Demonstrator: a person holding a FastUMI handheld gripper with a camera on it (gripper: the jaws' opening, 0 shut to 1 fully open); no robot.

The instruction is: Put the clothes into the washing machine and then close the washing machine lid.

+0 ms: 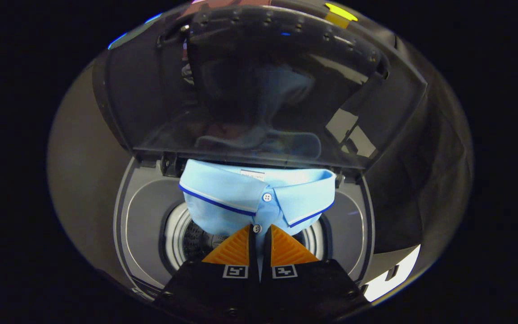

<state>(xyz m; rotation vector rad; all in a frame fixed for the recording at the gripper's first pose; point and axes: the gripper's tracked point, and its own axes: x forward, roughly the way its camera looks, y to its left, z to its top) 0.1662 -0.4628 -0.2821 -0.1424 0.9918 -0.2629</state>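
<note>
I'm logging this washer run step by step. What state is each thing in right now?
lid: open, raised upright behind the drum opening.
shirt: held over the drum, collar uppermost, not yet dropped in.
gripper: shut on the shirt, fingers pinching the button placket.
drum: open, its ribbed wall showing below the shirt.

So the gripper (259, 234) has its fingers pinched tight on the button placket of a light blue polo shirt (241, 198), collar spread just ahead of the tips. Shirt hangs over the washing machine drum opening (182, 238). Beyond it the dark glass lid (263, 90) stands raised, reflecting the shirt.
</note>
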